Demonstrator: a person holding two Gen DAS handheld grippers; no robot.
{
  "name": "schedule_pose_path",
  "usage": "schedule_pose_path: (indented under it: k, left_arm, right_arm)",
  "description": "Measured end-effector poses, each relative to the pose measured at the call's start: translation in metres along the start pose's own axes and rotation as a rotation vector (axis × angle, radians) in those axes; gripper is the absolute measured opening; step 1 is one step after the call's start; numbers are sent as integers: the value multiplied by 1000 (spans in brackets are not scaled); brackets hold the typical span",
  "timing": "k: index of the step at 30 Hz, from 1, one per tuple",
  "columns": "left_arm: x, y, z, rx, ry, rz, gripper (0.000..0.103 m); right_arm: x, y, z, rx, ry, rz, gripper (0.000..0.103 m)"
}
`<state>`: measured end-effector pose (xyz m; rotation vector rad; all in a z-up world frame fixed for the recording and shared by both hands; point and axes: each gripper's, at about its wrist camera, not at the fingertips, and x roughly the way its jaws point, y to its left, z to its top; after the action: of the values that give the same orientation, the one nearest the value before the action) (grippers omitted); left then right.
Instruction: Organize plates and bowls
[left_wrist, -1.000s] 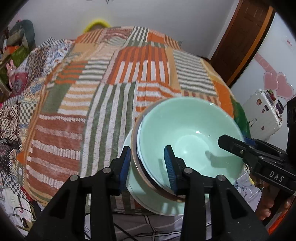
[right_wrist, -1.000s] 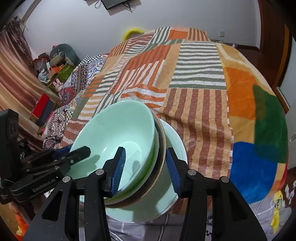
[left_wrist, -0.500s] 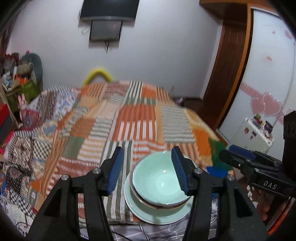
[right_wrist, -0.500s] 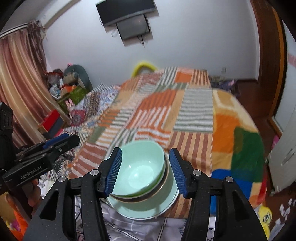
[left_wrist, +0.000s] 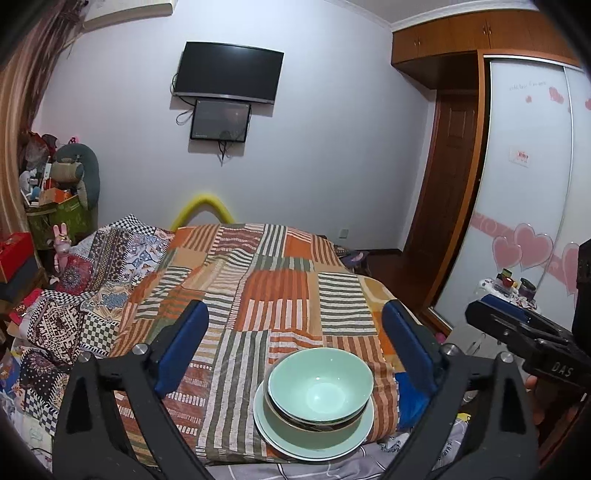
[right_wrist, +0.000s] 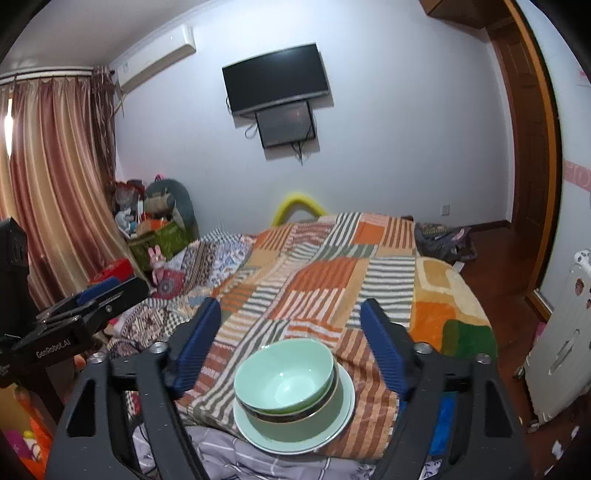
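The left claw (left_wrist: 293, 354) stands wide and holds nothing, its blue fingers (left_wrist: 181, 347) well apart on either side of the stack and clear of it. The right claw (right_wrist: 291, 347) is likewise spread wide and empty, raised back from the stack. Between and beyond both claws sits the stack itself: a mint green bowl (left_wrist: 319, 386) nested in a dark-rimmed bowl (left_wrist: 314, 422), both resting on a pale green plate (left_wrist: 277, 432). The stack lies on the striped patchwork blanket (left_wrist: 277, 295) at the near edge of the bed, upright and level. Judged from this, the stacking looks finished: bowls sit in one another on the plate, and no other dishes show on the bed beside the stack. Little appears left beyond drawing away
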<state>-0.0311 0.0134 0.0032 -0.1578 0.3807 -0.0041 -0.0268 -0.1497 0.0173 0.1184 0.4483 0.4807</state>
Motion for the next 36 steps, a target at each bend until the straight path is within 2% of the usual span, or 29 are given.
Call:
schedule_pose_path:
  k: [4,6,10,12,36]
  left_arm:
    - [-8,0,-2,10,-16,12,100]
    - [-12,-1,-4,17,-23,14,100]
    - [-17,-3,-5,35,-40,25,102]
    - [-18,-4,-6,42,-44,24,102]
    - [-11,-5,-13,45,-21,13,102]
  right_arm:
    - [-2,4,0,-3,-11,4,79]
    - [-4,5,-2,-6,-23,-2,87]
    - [-7,7,-4,-9,-37,-2,94]
    - [-8,8,-3,-8,-48,-7,100]
    - [-9,7,-8,-3,-37,-14,102]
